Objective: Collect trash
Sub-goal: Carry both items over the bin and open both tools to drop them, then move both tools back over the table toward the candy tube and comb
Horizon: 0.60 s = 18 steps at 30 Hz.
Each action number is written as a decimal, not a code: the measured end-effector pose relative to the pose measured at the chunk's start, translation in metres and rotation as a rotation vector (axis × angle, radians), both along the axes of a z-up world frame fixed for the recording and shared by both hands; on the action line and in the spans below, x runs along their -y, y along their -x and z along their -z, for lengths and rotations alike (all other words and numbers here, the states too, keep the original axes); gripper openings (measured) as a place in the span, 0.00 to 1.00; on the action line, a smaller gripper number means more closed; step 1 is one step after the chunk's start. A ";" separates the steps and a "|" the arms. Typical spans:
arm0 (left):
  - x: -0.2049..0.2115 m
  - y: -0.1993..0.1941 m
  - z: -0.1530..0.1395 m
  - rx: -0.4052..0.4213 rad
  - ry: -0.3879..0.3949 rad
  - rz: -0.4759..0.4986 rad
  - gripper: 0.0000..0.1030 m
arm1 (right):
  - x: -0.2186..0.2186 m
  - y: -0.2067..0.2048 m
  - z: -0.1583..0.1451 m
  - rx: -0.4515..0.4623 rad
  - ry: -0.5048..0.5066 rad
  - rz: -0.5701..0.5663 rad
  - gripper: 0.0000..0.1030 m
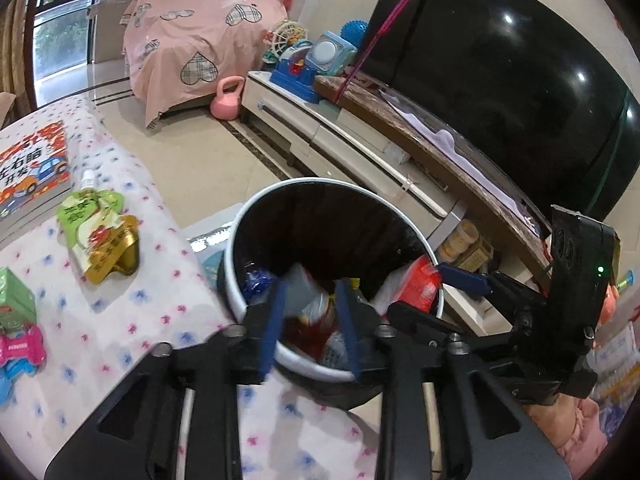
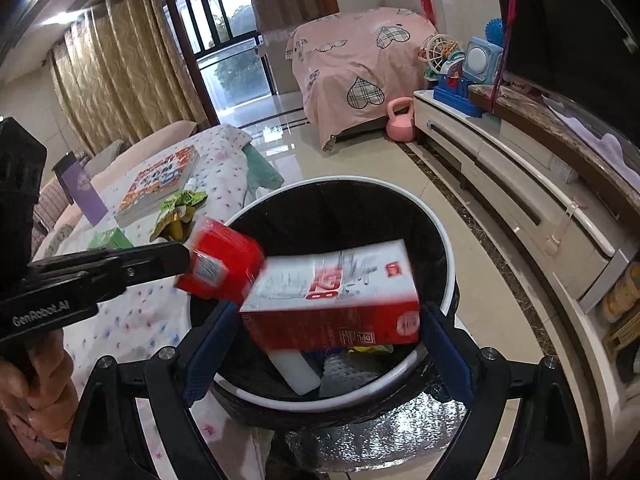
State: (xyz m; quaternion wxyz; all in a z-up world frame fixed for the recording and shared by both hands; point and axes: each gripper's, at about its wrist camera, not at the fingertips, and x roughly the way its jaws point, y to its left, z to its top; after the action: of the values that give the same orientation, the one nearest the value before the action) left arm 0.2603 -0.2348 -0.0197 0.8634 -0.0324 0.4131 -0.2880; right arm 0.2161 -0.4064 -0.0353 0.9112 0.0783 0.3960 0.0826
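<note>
A black trash bin [image 1: 280,216] with a white rim stands beside the table; it also shows in the right wrist view [image 2: 448,264]. My left gripper [image 1: 310,324] is over the bin, jaws apart, with a blurred red and silver wrapper [image 1: 308,296] between them, not clearly gripped. In the right wrist view this left gripper [image 2: 188,256] sits by that red packet [image 2: 220,260]. My right gripper [image 2: 324,336] is open wide over the bin; a blurred red and white carton [image 2: 332,292] hangs between its fingers, apart from both. The right gripper [image 1: 464,278] also shows beside that carton [image 1: 418,284].
The flowered table [image 1: 132,304] holds a green and gold pouch [image 1: 100,232], a book [image 1: 32,168], a green box [image 1: 14,300] and a pink wrapper [image 1: 20,348]. A white TV cabinet [image 2: 520,200] with toys runs along the right. A pink kettlebell [image 2: 400,120] sits on the floor.
</note>
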 end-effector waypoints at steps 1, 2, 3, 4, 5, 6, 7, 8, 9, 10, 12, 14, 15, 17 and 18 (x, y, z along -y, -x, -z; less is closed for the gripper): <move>-0.004 0.002 0.000 -0.002 0.000 -0.009 0.34 | 0.000 0.000 0.001 -0.001 0.002 0.000 0.89; -0.009 0.003 0.000 -0.006 0.004 -0.016 0.35 | 0.000 0.001 0.001 -0.002 -0.001 0.001 0.89; -0.012 0.004 0.000 -0.008 0.007 -0.020 0.36 | 0.000 0.001 0.001 -0.003 -0.005 0.004 0.89; -0.017 0.006 0.001 -0.012 0.009 -0.032 0.37 | -0.001 0.002 0.001 -0.002 -0.007 0.006 0.89; -0.022 0.008 0.001 -0.015 0.011 -0.044 0.40 | -0.001 0.003 0.001 -0.001 -0.009 0.009 0.89; -0.028 0.010 0.002 -0.016 0.016 -0.054 0.43 | -0.001 0.005 0.000 0.000 -0.012 0.012 0.89; -0.033 0.012 0.002 -0.018 0.020 -0.064 0.44 | -0.002 0.006 0.000 0.000 -0.016 0.013 0.89; -0.040 0.015 0.003 -0.022 0.020 -0.080 0.48 | -0.003 0.009 -0.001 0.003 -0.020 0.014 0.89; -0.046 0.017 0.004 -0.025 0.021 -0.094 0.51 | -0.005 0.012 -0.003 0.006 -0.022 0.016 0.89; -0.052 0.020 0.005 -0.026 0.024 -0.104 0.51 | -0.006 0.013 -0.004 0.009 -0.025 0.016 0.89; -0.066 0.028 0.008 -0.029 0.026 -0.129 0.55 | -0.010 0.020 -0.008 0.020 -0.041 0.015 0.90; -0.078 0.033 0.009 -0.031 0.028 -0.154 0.58 | -0.015 0.024 -0.011 0.030 -0.050 0.017 0.92; -0.089 0.038 0.010 -0.033 0.032 -0.171 0.59 | -0.019 0.028 -0.013 0.040 -0.061 0.019 0.93; -0.104 0.044 0.012 -0.041 0.034 -0.197 0.60 | -0.024 0.033 -0.015 0.049 -0.084 0.018 0.94; -0.110 0.046 0.013 -0.046 0.035 -0.209 0.61 | -0.029 0.036 -0.016 0.055 -0.099 0.017 0.94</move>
State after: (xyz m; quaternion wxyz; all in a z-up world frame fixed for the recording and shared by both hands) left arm 0.2144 -0.1245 -0.0326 0.8783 -0.0972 0.4219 -0.2027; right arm 0.1805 -0.3778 -0.0195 0.9174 0.1243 0.3656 0.0965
